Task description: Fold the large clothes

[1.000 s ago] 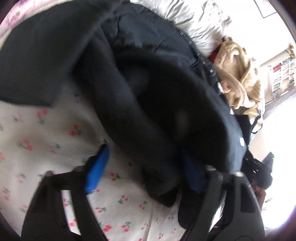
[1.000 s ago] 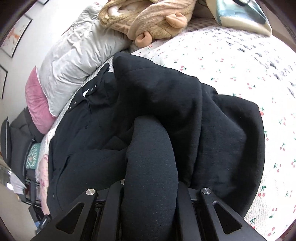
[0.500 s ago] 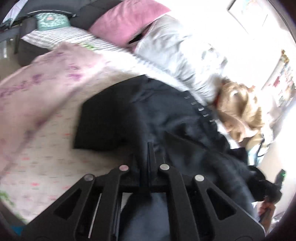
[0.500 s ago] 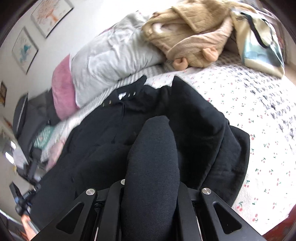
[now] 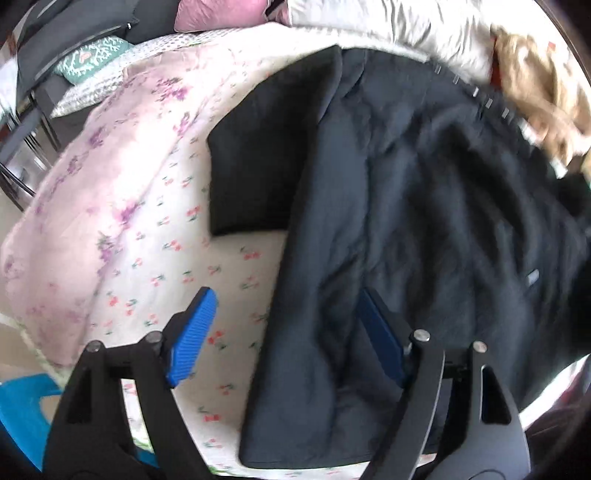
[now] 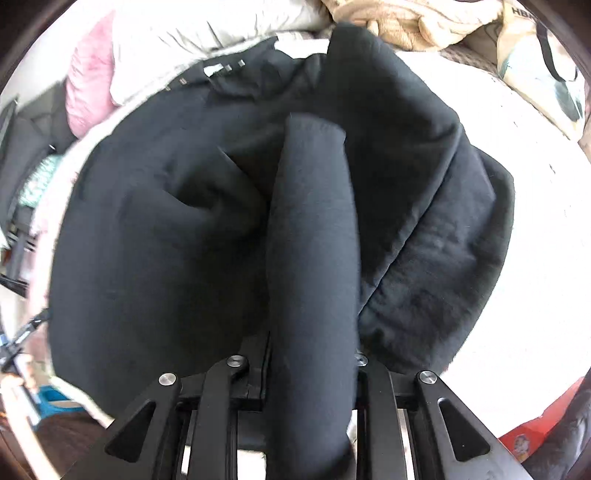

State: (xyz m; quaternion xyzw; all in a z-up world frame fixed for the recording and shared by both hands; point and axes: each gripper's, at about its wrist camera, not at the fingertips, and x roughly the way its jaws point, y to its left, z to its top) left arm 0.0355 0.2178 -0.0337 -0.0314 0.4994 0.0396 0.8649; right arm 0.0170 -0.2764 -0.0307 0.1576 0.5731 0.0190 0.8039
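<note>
Left gripper [image 5: 286,332]: jaws spread wide, having just been opening; blue ribbed pads [image 5: 192,336] clear of any fabric. Its left pad hangs over the white bedsheet printed with small red cherries [image 5: 177,266]; its right pad is over the edge of the large black heavy-fabric garment [image 5: 406,221], with no pinch visible.

Right gripper [image 6: 310,354]: jaws narrow, just been opening a little, and a thick rolled fold of the same black garment [image 6: 314,240] runs up between the fingers. Pads hidden by cloth; whether they still press on it cannot be told.

The garment lies spread across the bed, bunched, one flat rectangular flap out to the left in the left wrist view. A row of small metal snaps [image 5: 491,103] runs along its far edge. Pink floral quilt [image 5: 92,192] beside it at left; grey-white pillow [image 5: 388,26] and tan fleece item [image 5: 539,85] beyond it.
</note>
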